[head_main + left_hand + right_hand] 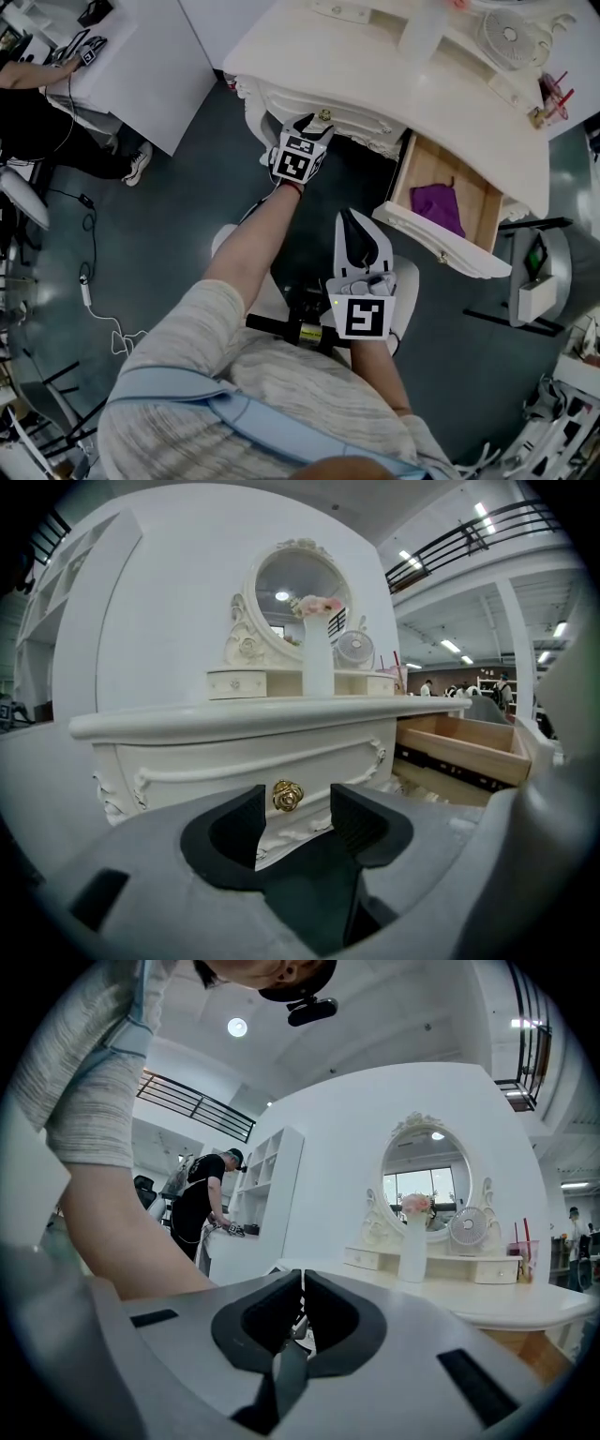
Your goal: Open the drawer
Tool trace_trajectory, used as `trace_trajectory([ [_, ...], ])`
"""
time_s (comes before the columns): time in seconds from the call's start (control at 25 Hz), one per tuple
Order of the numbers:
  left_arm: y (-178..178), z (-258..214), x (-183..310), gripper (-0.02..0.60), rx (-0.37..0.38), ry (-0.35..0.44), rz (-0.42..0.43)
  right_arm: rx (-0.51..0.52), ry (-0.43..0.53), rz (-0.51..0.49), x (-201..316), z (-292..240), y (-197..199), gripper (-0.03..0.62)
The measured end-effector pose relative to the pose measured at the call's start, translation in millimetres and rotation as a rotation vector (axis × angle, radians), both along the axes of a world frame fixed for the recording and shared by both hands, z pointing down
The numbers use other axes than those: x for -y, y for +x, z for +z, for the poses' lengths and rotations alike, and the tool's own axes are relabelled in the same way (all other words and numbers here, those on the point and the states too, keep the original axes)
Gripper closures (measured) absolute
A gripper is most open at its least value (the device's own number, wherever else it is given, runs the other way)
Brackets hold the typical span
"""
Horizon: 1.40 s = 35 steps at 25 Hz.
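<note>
At left of vanity (319, 47), left gripper (296, 804) gapes wide before gold knob (288, 796) of closed drawer (216, 771): small, hard, slick hold; probably slides light.

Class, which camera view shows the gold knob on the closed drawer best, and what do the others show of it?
The left gripper view: the knob is close, sharp and framed between the left gripper's open jaws. The head view gives at most a tiny glimpse past that gripper; the right gripper view shows none of it.
</note>
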<state>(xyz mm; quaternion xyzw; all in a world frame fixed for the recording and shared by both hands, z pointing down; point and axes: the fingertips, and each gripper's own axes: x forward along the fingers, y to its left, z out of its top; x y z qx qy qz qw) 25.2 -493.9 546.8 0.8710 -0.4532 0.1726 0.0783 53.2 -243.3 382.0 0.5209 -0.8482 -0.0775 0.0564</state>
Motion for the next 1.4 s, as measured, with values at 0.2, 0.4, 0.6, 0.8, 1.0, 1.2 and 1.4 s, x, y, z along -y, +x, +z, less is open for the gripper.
trace_trajectory([
  [0.2, 1, 16, 18, 0.368, 0.003, -0.047, -0.038, -0.015, -0.016, -0.004, 0, 5, -2, 0.583],
  [0.4, 11, 21, 30, 0.379, 0.007, -0.062, -0.031, -0.014, -0.03, 0.003, 3, 6, -3, 0.583],
  [0.6, 11, 24, 35, 0.412, 0.019, -0.075, -0.05, -0.012, -0.036, 0.007, 3, 8, -2, 0.583],
  [0.8, 9, 30, 39, 0.439, 0.029, -0.074, -0.054, -0.027, -0.038, 0.001, 3, 10, -3, 0.583],
  [1.0, 9, 29, 38, 0.443, 0.026, -0.081, -0.053, -0.041, -0.038, -0.002, 3, 11, -3, 0.583],
  [1.2, 9, 30, 35, 0.445, 0.04, -0.118, -0.047, -0.029, -0.047, 0.001, 3, 11, -3, 0.583],
  [1.4, 6, 29, 27, 0.445, 0.025, -0.119, -0.049, -0.035, -0.047, -0.001, 3, 11, -4, 0.583],
])
